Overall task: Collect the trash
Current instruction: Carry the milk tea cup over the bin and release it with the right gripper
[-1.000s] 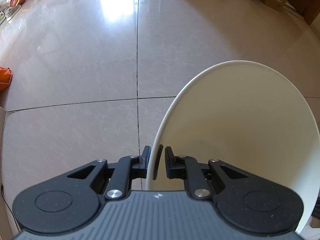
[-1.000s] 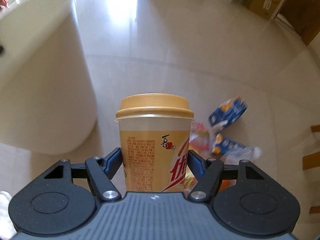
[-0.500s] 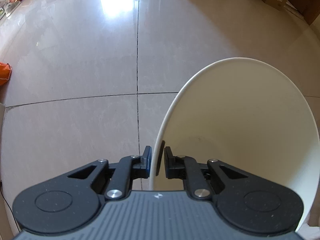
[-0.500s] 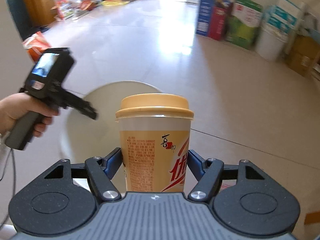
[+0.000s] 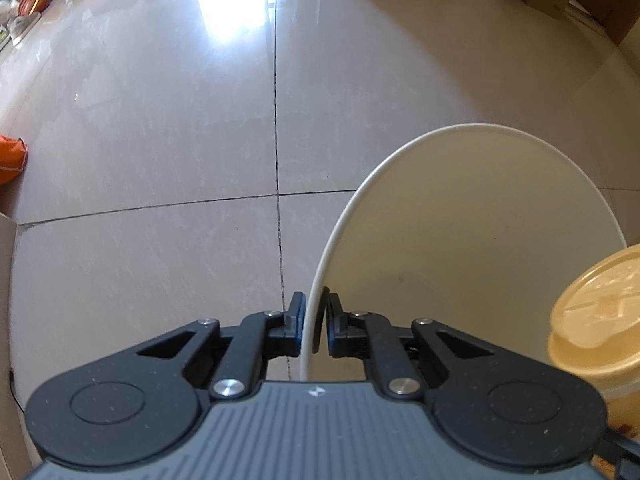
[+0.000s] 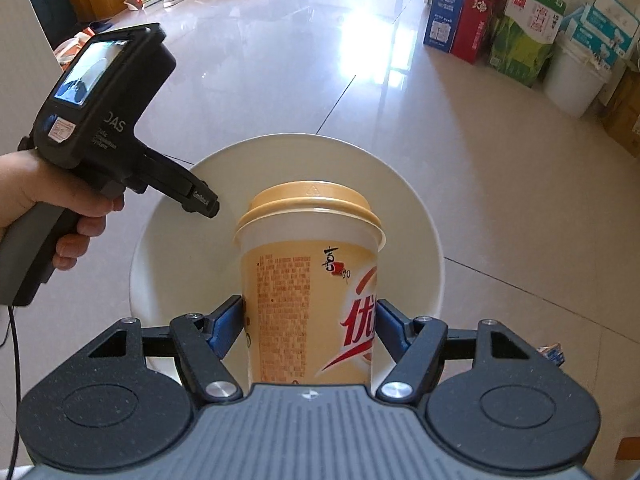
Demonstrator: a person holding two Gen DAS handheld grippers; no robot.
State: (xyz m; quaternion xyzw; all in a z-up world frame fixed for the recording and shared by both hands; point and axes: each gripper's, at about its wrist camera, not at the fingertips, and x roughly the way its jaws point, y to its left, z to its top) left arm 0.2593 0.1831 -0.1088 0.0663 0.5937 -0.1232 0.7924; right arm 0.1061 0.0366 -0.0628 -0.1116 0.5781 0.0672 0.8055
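Cup held over the bin

The right gripper (image 6: 310, 324) has its jaws clamped on the sides of an upright lidded cup (image 6: 310, 276), above the open cream bin (image 6: 424, 240). The left gripper (image 5: 314, 330) pinches the bin's rim between its jaws on the tiled floor (image 5: 160, 140).

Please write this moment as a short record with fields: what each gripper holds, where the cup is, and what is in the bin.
left gripper: fingers shut on the rim of the white bin
right gripper: fingers shut on the milk tea cup, upright, lid on
cup position: over the bin's open mouth
bin contents: none visible
floor: glossy tiles
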